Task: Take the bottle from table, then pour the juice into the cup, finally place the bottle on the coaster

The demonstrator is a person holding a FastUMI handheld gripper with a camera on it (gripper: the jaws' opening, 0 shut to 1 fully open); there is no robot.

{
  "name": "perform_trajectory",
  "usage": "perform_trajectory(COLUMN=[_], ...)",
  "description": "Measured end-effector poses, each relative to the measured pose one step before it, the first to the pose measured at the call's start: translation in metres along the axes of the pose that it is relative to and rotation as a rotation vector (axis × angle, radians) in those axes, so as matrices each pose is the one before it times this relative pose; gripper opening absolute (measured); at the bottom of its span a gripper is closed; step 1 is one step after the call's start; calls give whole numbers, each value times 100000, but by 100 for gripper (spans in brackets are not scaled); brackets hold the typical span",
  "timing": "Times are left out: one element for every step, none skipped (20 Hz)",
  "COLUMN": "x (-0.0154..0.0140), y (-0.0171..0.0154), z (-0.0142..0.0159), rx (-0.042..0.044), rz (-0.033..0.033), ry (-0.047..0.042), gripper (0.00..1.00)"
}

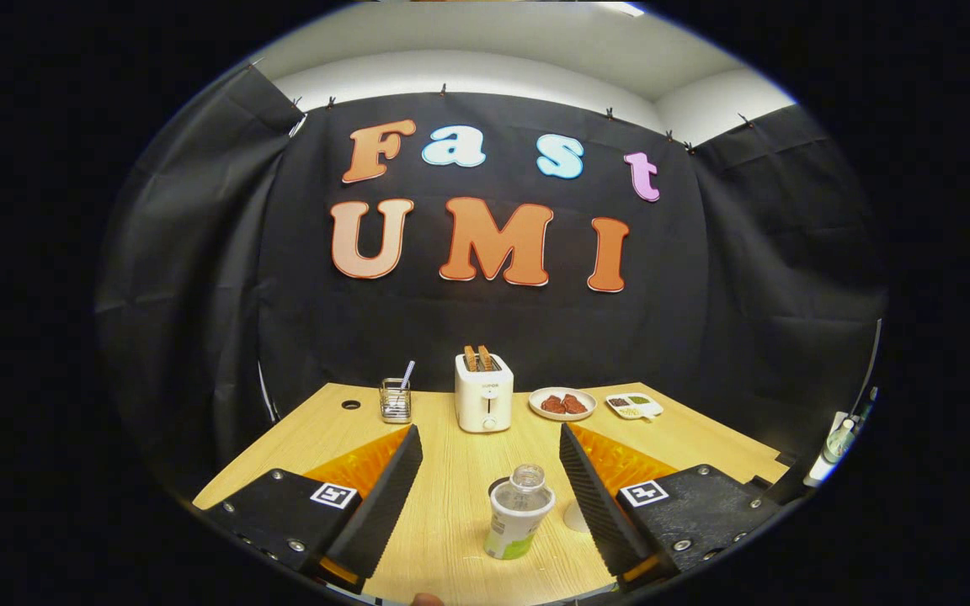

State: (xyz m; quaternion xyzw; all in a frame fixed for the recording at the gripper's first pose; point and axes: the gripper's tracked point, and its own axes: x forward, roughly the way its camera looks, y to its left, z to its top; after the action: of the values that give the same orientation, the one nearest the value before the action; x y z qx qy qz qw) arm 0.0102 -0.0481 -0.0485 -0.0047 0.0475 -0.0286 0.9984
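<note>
From the gripper view, the gripper (491, 471) hangs wide open above the bench (451, 505), holding nothing. The bottle (519, 515) stands upright on the bench between the fingers, nearer the right one and not touching either. A cup (498, 486) sits just behind the bottle, mostly hidden by it. A pale round coaster (576, 518) lies just right of the bottle, partly behind the right finger. Well beyond the bottle stands a toaster (484, 393) holding toast, with a wire holder (396, 401) to its left and a plate (562, 404) and a small tray (633, 407) to its right.
</note>
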Motion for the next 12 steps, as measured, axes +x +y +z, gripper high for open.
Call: perform_trajectory(x=[337, 376, 353, 428, 503, 457, 535, 602, 521, 553, 538, 520], y=[-581, -576, -500, -456, -405, -357, -228, -4, -111, 10, 0, -23], z=[-157, -435, -442, -555, -741, -726, -959, -939, -929, -1025, -876, -826], rx=[-244, -323, -197, -47, -49, -91, 219, 341, 390, 315, 204, 57], rz=[-998, -833, -757, -816, -603, -623, -147, 213, 189, 321, 58, -45], ry=[205, 540, 780, 1011, 1346, 1553, 1878, 1777, 1719, 1683, 1613, 1465], gripper=[98, 98, 98, 98, 98, 98, 98, 98, 98, 98, 98, 98])
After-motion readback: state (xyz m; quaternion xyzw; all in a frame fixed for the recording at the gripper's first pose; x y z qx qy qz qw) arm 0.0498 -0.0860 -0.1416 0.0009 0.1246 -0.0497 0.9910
